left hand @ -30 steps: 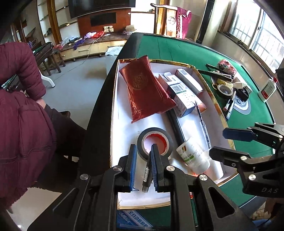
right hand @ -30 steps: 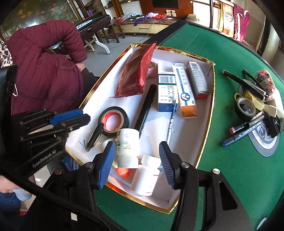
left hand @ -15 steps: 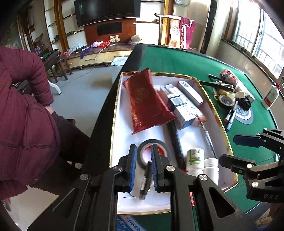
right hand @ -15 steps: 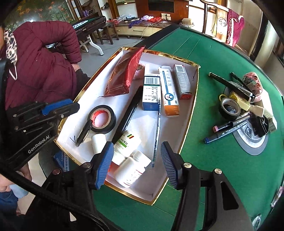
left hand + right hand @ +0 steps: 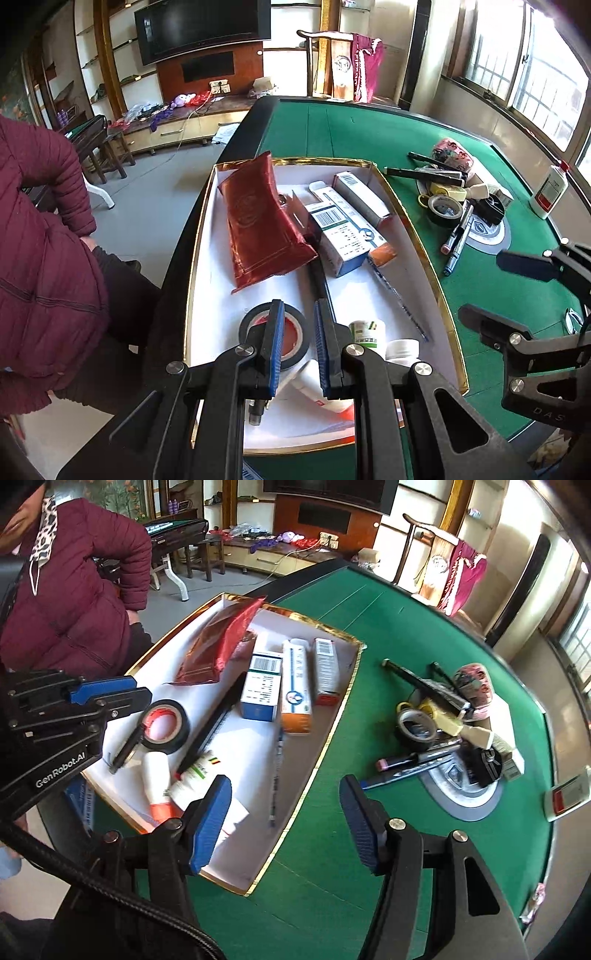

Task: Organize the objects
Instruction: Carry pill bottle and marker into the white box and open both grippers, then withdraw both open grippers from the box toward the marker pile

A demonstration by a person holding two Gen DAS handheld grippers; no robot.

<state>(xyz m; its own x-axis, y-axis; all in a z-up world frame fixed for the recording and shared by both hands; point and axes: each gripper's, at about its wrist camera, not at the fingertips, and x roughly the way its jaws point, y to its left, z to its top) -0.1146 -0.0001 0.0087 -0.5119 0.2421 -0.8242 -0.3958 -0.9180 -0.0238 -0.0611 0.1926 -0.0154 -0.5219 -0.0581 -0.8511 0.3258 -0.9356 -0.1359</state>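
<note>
The left gripper is covering the near side of the tape roll and most of the black marker, whose tip alone is showing below the fingers. The white bottle is being hidden in part behind the gripper body. The red pouch is overlapping the far end of the long black pen. In the right wrist view, the right gripper is blocking the tray's near corner, and box lettering is reading too small to tell. The white bottle on the counter is being cut off by the fisheye rim.
</note>
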